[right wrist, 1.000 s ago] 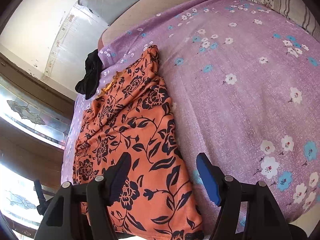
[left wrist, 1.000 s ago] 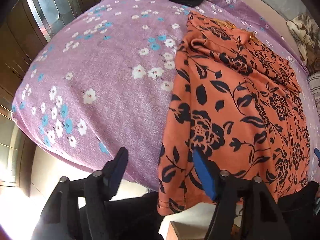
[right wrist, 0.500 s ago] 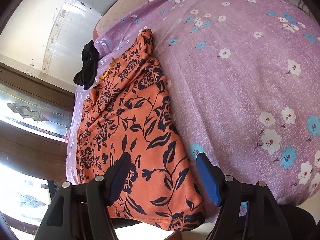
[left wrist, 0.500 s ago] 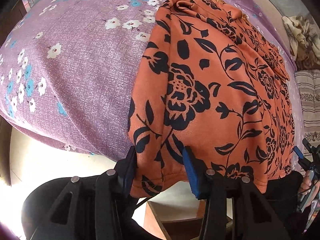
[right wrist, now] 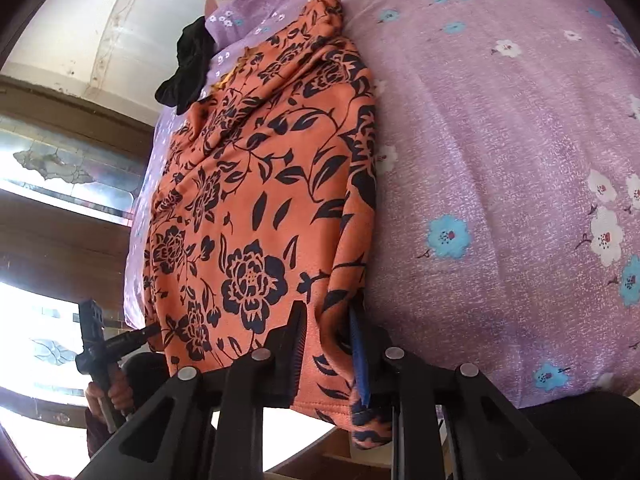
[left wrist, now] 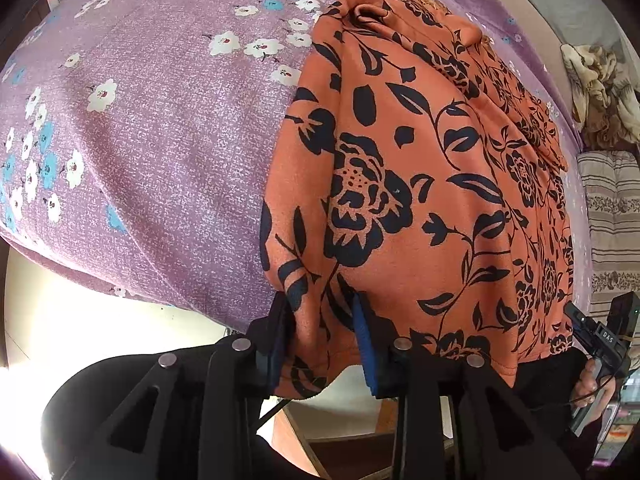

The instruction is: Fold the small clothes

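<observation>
Both hand-held grippers are at the near hem of the orange flowered garment [left wrist: 420, 184], which lies lengthwise on the purple flowered bed sheet [left wrist: 152, 128] with its near edge hanging over the edge of the bed. Your left hand-held gripper [left wrist: 322, 344] has the garment's near left corner between its blue pads, and its jaws are closing; the pads look to be touching the cloth on both sides, with the fabric bunched between them. Your right hand-held gripper [right wrist: 328, 354] straddles the near right corner, its jaws closing too, with the hem folded between the pads. You appear to be at the grasp step that opens a lengthwise fold. Next, I judge, you need a firm pinch on both corners before lifting, then to raise them together and carry them toward the far end, keeping the hem taut so the layers land square. Both tools point steeply down at the bed edge, the left steeper than the right. A black garment [right wrist: 188, 68] lies at the far end, clear of the fold.
</observation>
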### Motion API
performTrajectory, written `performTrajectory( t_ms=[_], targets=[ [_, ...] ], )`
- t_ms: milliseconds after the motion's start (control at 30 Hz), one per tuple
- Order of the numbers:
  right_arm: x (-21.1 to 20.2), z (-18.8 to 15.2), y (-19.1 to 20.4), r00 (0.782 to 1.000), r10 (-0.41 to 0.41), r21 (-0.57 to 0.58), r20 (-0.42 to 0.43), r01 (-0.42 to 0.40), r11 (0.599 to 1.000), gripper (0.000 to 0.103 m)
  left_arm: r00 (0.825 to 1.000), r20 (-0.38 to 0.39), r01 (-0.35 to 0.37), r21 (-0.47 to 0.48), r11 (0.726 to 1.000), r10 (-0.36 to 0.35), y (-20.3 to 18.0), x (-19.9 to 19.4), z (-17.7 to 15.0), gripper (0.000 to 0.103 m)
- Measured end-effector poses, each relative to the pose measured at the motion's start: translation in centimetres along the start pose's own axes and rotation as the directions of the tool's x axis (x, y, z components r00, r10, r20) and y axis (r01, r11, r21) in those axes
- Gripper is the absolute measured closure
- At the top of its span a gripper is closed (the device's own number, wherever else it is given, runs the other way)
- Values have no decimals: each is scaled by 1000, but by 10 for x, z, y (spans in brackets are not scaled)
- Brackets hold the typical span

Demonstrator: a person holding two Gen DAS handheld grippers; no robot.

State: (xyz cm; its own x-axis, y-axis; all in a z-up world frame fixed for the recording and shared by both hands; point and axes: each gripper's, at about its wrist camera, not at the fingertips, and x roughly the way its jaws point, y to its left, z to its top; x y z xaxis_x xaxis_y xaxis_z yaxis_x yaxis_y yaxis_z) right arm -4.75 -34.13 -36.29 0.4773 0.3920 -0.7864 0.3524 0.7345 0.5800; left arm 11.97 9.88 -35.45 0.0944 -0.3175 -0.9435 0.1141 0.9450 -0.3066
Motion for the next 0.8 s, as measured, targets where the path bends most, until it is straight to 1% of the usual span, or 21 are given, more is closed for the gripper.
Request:
performTrajectory(
  t_ms=[67, 133, 167, 200, 267, 333, 367, 433, 500, 567, 600, 667, 733, 767, 800],
  targets=[
    [2, 2, -6, 1000, -23, 32, 1, 23, 999, 79, 1000, -4, 14, -22, 1000, -14, 4, 0, 2, 71],
    [4, 4, -10, 1000, -8, 57, -5, 8, 998, 78, 1000, -3, 6, -20, 1000, -6, 12, -3, 2, 73],
    [4, 4, -10, 1000, -3, 52, -6, 3, 999, 76, 1000, 0, -11, -13, 1000, 11, 12, -3, 2, 77],
    [4, 5, -7, 1000, -2, 37, -6, 2, 999, 73, 1000, 1, -21, -6, 1000, 21, 13, -2, 2, 79],
    [6, 3, 0, 1000, -26, -15, 0, 26, 1000, 74, 999, 2, -32, -1, 1000, 32, 12, -3, 2, 79],
    [7, 1, 10, 998, -64, -68, 6, 64, 996, 81, 1000, -2, -31, -10, 999, 31, 10, -2, 3, 79],
    [7, 0, 14, 997, -74, -89, 11, 75, 993, 90, 1000, -5, -24, -19, 1000, 24, 10, -2, 3, 79],
    [3, -1, 22, 997, -75, -124, 32, 79, 989, 91, 1000, -13, -10, -37, 999, 9, 12, -2, 5, 78],
    [-7, -1, 28, 998, -29, -142, 63, 37, 989, 92, 1000, -17, -10, -40, 999, 9, 14, -2, 6, 76],
    [-15, 2, 29, 997, 11, -141, 80, 1, 990, 92, 1000, -17, -19, -33, 999, 19, 16, 1, 6, 76],
    [-15, 3, 28, 998, 10, -135, 67, -1, 991, 90, 999, -17, -32, -22, 999, 32, 14, 2, 6, 76],
    [-8, 5, 21, 999, -28, -104, 17, 29, 994, 87, 998, -10, -62, -3, 998, 62, 7, 4, 6, 77],
    [4, 3, 14, 998, -52, -73, -35, 49, 996, 75, 997, -3, -78, 12, 997, 78, 3, 4, 6, 79],
    [8, 1, 10, 997, -48, -58, -53, 45, 997, 60, 997, -2, -79, 16, 997, 80, 2, 4, 6, 81],
    [10, 0, 10, 999, -21, -57, -49, 18, 998, 45, 997, -2, -78, 15, 997, 78, 2, 4, 7, 82]
  ],
)
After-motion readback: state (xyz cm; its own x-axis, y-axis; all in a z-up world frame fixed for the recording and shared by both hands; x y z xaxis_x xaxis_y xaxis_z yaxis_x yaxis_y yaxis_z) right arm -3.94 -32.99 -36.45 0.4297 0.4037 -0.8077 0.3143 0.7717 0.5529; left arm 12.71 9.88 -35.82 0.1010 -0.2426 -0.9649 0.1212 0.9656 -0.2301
